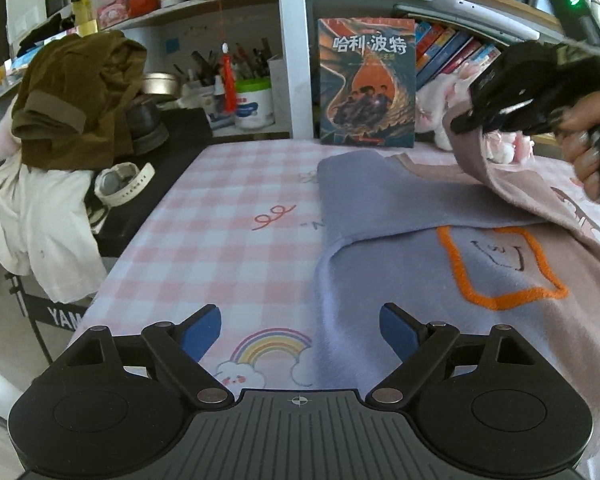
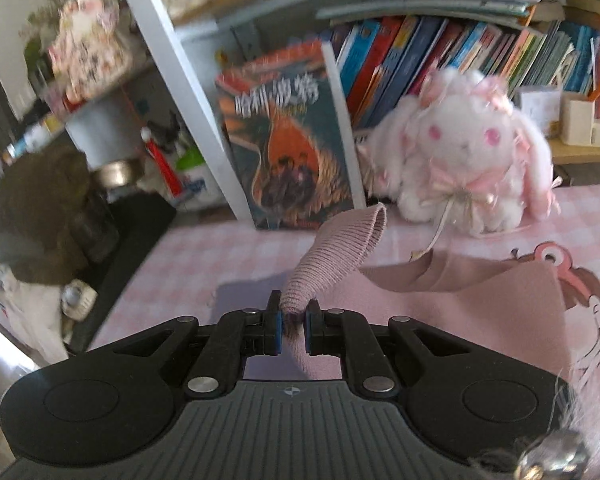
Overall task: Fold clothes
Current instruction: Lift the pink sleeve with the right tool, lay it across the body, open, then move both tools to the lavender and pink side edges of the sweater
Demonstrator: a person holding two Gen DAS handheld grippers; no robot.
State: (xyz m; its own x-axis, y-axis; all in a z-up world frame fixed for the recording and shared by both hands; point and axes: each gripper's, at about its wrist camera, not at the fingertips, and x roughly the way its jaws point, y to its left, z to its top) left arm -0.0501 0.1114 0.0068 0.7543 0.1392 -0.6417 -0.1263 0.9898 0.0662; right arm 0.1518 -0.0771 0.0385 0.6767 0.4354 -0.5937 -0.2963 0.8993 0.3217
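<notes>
A lilac and dusty-pink sweatshirt (image 1: 412, 264) with an orange outline patch (image 1: 500, 268) lies on the pink checked tablecloth (image 1: 228, 216), its lilac sleeve folded across the body. My left gripper (image 1: 300, 332) is open and empty, low over the cloth at the sweatshirt's left edge. My right gripper (image 2: 292, 326) is shut on the ribbed pink cuff (image 2: 336, 256) of the pink sleeve and holds it lifted above the table. It also shows in the left wrist view (image 1: 466, 120), with the pink sleeve (image 1: 512, 196) hanging from it.
A book (image 1: 366, 84) stands against the white shelf post (image 1: 294, 48). A white plush rabbit (image 2: 464, 152) sits at the back right. A pile of olive and white clothes (image 1: 72, 120) and a white watch (image 1: 120, 184) lie to the left.
</notes>
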